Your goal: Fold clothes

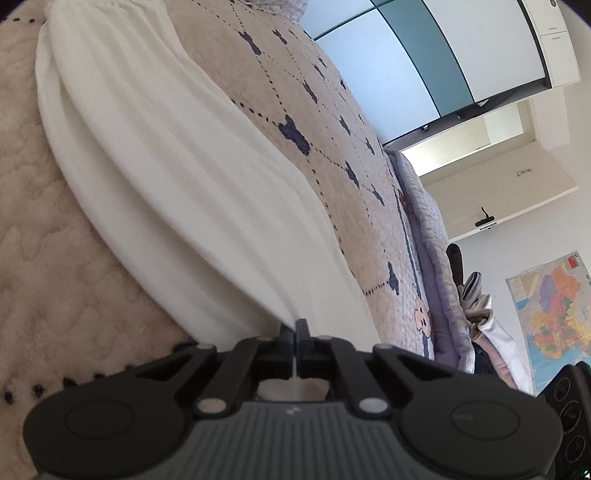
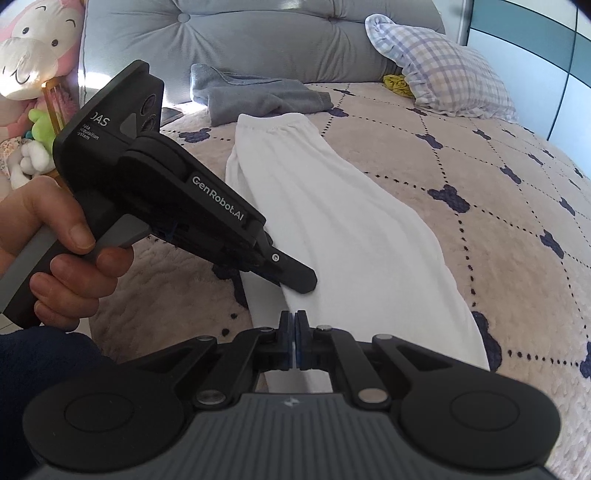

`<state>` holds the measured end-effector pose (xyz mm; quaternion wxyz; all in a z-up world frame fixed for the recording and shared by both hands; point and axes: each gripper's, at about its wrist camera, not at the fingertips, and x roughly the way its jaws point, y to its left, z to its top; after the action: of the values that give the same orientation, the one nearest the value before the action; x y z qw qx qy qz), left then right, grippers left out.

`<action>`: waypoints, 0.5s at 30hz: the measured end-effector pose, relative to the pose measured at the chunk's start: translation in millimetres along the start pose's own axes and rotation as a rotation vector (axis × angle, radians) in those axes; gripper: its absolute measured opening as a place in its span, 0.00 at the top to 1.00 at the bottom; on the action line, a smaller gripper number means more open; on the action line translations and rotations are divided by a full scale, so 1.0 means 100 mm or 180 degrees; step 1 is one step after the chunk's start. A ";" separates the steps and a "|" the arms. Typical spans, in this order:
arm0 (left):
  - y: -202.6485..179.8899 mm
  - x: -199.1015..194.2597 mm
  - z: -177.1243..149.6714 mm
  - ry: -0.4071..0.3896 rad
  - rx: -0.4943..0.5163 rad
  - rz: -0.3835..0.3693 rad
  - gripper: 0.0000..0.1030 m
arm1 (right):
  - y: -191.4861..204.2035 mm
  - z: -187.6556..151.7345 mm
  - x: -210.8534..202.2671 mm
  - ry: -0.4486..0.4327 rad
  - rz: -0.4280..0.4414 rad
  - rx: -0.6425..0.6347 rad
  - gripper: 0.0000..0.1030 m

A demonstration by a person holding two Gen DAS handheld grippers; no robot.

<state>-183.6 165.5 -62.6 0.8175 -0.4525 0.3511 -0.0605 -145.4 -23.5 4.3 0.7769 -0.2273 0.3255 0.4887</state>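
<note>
White trousers [image 2: 332, 206] with an elastic waistband lie lengthwise on the beige quilted bedspread [image 2: 498, 184], waistband at the far end. In the right wrist view my right gripper [image 2: 294, 318] is shut on the near hem, with white cloth pinched between its pads. A hand holds my left gripper [image 2: 303, 282], which comes in from the left and is shut on the same near end, just beyond the right one. The left wrist view shows the trousers [image 1: 177, 166] stretching away from the left gripper [image 1: 295, 326], a sliver of white cloth caught between its closed fingers.
A grey garment [image 2: 255, 96] lies crumpled beyond the waistband, by the grey tufted headboard [image 2: 258, 33]. A plaid pillow [image 2: 443, 66] and a yellow item [image 2: 397, 83] sit at the far right. Plush toys [image 2: 33, 55] stand at the left. Other clothes [image 1: 480, 314] are piled past the bed's edge.
</note>
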 end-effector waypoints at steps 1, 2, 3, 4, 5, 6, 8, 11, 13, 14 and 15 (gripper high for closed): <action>0.00 -0.04 -0.01 -0.0015 0.0034 0.0009 0.99 | 0.01 0.00 -0.01 0.0006 0.0025 -0.0023 0.99; -0.01 -0.07 -0.02 -0.0025 0.0069 0.0022 0.99 | 0.03 -0.01 -0.01 0.0019 0.0048 -0.0054 0.99; -0.02 -0.10 -0.03 -0.0035 0.0104 0.0035 0.99 | 0.04 -0.01 -0.01 0.0032 0.0072 -0.0085 0.99; -0.04 -0.12 -0.04 -0.0035 0.0164 0.0057 0.99 | 0.06 -0.02 0.00 0.0047 0.0082 -0.0118 0.99; -0.06 -0.14 -0.05 -0.0032 0.0241 0.0103 0.99 | 0.08 -0.02 0.00 0.0062 0.0092 -0.0146 0.99; -0.08 -0.15 -0.07 -0.0029 0.0317 0.0149 0.99 | 0.09 -0.02 0.01 0.0076 0.0102 -0.0173 0.99; -0.08 -0.17 -0.10 -0.0003 0.0388 0.0216 0.99 | 0.12 -0.03 0.03 0.0123 0.0152 -0.0224 0.99; -0.06 -0.18 -0.13 0.0023 0.0441 0.0288 0.99 | 0.16 -0.05 0.04 0.0199 0.0228 -0.0329 0.99; -0.04 -0.17 -0.14 0.0037 0.0460 0.0327 0.99 | 0.18 -0.07 0.06 0.0250 0.0251 -0.0382 0.99; -0.03 -0.17 -0.15 0.0045 0.0469 0.0346 0.99 | 0.18 -0.08 0.08 0.0279 0.0231 -0.0383 0.99; -0.01 -0.15 -0.14 0.0085 0.0432 0.0320 0.98 | 0.17 -0.09 0.11 0.0319 0.0213 -0.0381 0.99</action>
<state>-203.4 161.8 -58.5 0.8436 -0.3769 0.3794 -0.0491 -160.1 -16.1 -10.7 0.7279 -0.2865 0.3416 0.5210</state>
